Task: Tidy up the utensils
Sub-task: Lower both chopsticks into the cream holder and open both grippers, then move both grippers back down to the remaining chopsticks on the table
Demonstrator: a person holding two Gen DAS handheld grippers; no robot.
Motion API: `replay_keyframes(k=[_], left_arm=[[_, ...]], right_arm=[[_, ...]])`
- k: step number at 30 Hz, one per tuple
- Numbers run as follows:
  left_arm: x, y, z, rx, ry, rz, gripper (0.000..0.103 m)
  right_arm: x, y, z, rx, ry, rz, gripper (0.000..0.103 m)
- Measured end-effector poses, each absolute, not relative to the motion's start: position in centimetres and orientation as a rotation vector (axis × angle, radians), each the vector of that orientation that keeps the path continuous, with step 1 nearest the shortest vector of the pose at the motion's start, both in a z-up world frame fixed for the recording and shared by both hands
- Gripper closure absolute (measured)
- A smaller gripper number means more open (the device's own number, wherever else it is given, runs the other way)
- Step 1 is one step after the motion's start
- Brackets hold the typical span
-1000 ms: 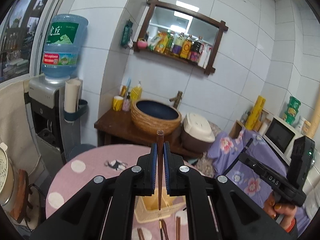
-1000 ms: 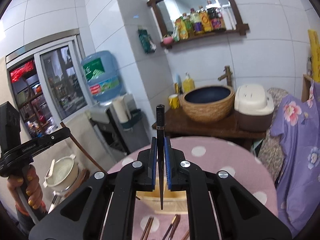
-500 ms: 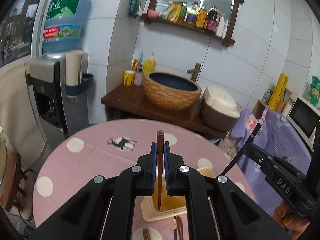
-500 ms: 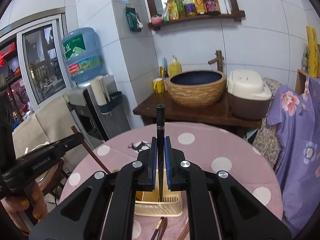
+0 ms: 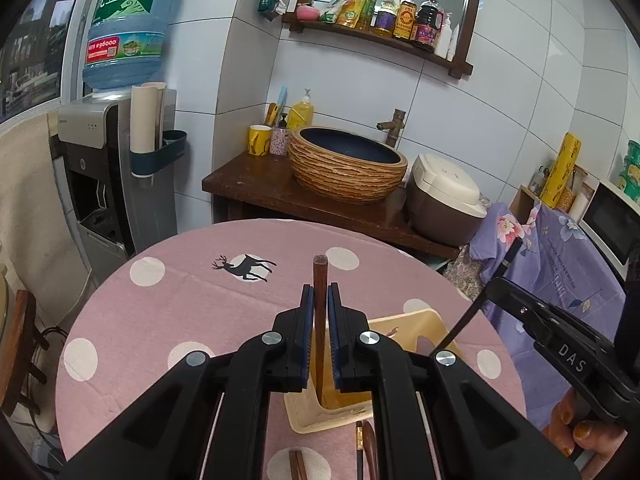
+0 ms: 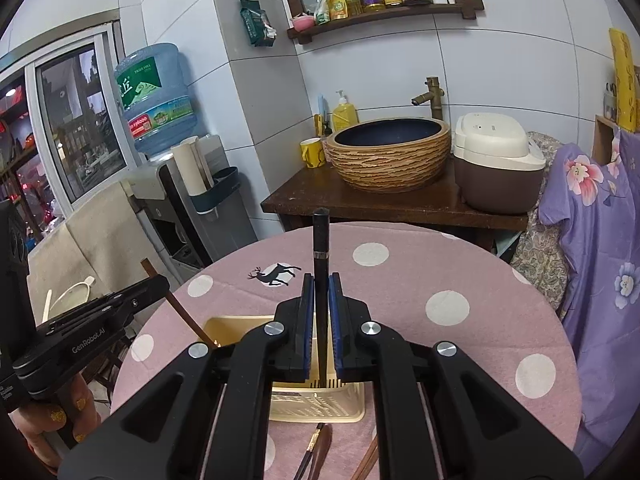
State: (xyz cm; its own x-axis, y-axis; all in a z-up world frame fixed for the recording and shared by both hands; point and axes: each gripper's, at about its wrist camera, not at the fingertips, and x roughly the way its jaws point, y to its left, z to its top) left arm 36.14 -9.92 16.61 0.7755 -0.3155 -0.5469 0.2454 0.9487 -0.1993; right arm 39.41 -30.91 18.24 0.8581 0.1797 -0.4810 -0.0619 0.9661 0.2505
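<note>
Over pink table (image 5: 168, 312), both tilted claws (image 5: 320, 336) (image 6: 320, 328) just loosened around upright chopsticks (image 5: 319, 320) (image 6: 321, 280).

A basket (image 6: 316, 404) is set on the round table (image 6: 460, 280), loose chopsticks (image 6: 316, 452) lying before it; behind the table, a basin (image 6: 390, 152) is flanked rightward by a rice cooker (image 6: 496, 160).

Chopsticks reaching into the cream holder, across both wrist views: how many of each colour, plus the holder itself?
Brown chopstick: 1
Black chopstick: 1
Cream holder: 1
Total: 3
</note>
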Motion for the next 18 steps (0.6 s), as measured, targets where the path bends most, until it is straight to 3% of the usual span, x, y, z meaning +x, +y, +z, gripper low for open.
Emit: replay_keyframes(k=[1,2,4,7,11,18], left_arm=[[35.9,-9.9,16.5,-0.116,0.608,-0.306,0.077],[35.4,-9.7,16.5,-0.113,0.595,-0.304,0.054],[34.1,-9.2,16.5,-0.117,0.549,-0.292,0.037],[32.4,-8.8,16.0,-0.096,0.535,-0.297,0.033],[30.0,-8.1,14.5,-0.084,0.546,-0.296,0.017],[26.7,-7.5,10.4,0.001,0.599,-0.277,0.011]], right_arm=[[39.2,-30.9,18.3,0.228,0.516,0.123,0.076],[38.8,-30.9,18.3,0.225,0.505,0.119,0.062],[38.0,-30.8,18.3,0.221,0.484,0.114,0.059],[36.8,-30.8,17.7,0.223,0.487,0.104,0.058],[34.9,-30.6,16.3,0.188,0.491,0.063,0.054],[31.0,-30.3,11.9,0.143,0.560,0.001,0.047]])
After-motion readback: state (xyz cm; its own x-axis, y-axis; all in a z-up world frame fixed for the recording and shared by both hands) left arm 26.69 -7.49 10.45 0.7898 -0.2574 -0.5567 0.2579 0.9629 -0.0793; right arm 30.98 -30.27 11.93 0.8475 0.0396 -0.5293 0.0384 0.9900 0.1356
